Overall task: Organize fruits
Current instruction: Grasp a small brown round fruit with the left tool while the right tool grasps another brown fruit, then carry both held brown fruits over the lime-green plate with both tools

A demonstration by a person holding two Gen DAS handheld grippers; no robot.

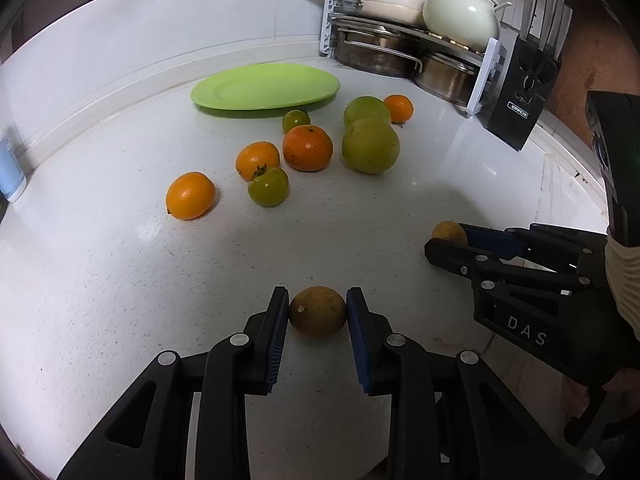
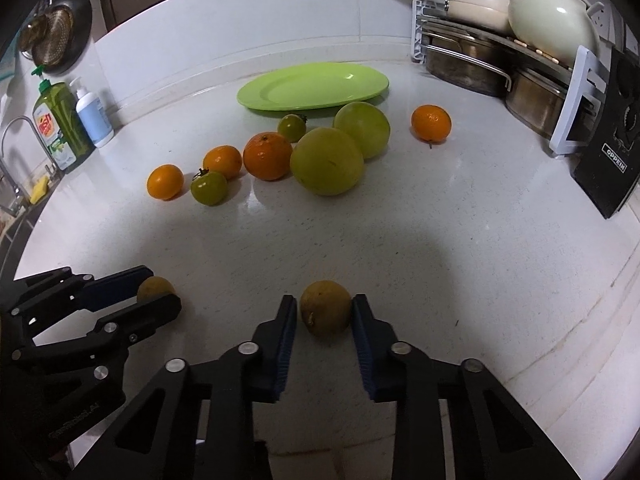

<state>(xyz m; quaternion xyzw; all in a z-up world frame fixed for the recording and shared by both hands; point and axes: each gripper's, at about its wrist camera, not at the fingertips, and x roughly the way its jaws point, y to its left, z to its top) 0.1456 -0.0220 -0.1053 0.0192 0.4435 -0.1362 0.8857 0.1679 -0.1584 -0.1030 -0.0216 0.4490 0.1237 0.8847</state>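
My left gripper [image 1: 317,312] is shut on a small brown fruit [image 1: 317,311] just above the white counter. My right gripper [image 2: 325,314] is shut on a second brown fruit [image 2: 326,307]; it also shows in the left wrist view [image 1: 446,240]. The left gripper shows in the right wrist view [image 2: 158,290] at lower left. A green plate [image 1: 266,86] lies empty at the back. In front of it lie several oranges [image 1: 307,148], two large green fruits [image 1: 370,145] and two small green tomatoes [image 1: 268,186].
A rack [image 1: 408,32] of pots and pans stands at the back right, with a black knife block [image 1: 520,92] beside it. Soap bottles [image 2: 60,128] and a sink tap [image 2: 16,152] are at the left. The counter's edge runs along the right.
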